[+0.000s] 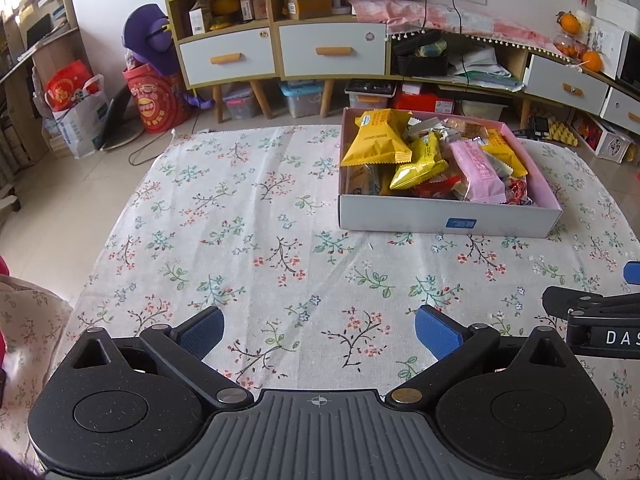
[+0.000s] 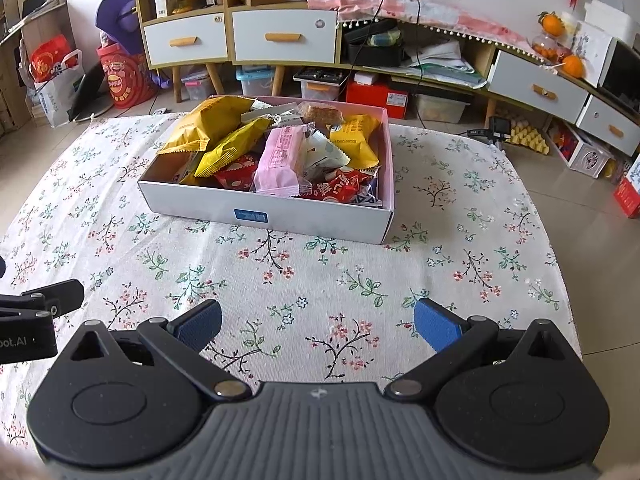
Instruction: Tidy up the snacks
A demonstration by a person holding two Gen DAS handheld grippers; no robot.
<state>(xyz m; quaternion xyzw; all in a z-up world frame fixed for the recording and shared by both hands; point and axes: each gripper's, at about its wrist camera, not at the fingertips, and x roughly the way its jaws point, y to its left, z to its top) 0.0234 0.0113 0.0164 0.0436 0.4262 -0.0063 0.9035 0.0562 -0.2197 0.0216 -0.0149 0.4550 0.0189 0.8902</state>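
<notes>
A shallow white box (image 1: pixel 400 216) with a pink inside sits on the floral tablecloth, filled with several snack packets: yellow bags (image 1: pixel 376 136), a pink packet (image 1: pixel 478 170) and red ones. In the right wrist view the box (image 2: pixel 200 200) lies straight ahead, with yellow bags (image 2: pixel 208 124) and the pink packet (image 2: pixel 280 160). My left gripper (image 1: pixel 320 330) is open and empty, low over the cloth, left of and nearer than the box. My right gripper (image 2: pixel 318 326) is open and empty, in front of the box. Each gripper shows at the edge of the other's view.
The floral tablecloth (image 1: pixel 240 240) covers the table. Behind it stand cabinets with white drawers (image 1: pixel 228 58), storage bins, a red bucket (image 1: pixel 158 100) and bags on the floor. The table edge runs at the far side and on the right (image 2: pixel 560 280).
</notes>
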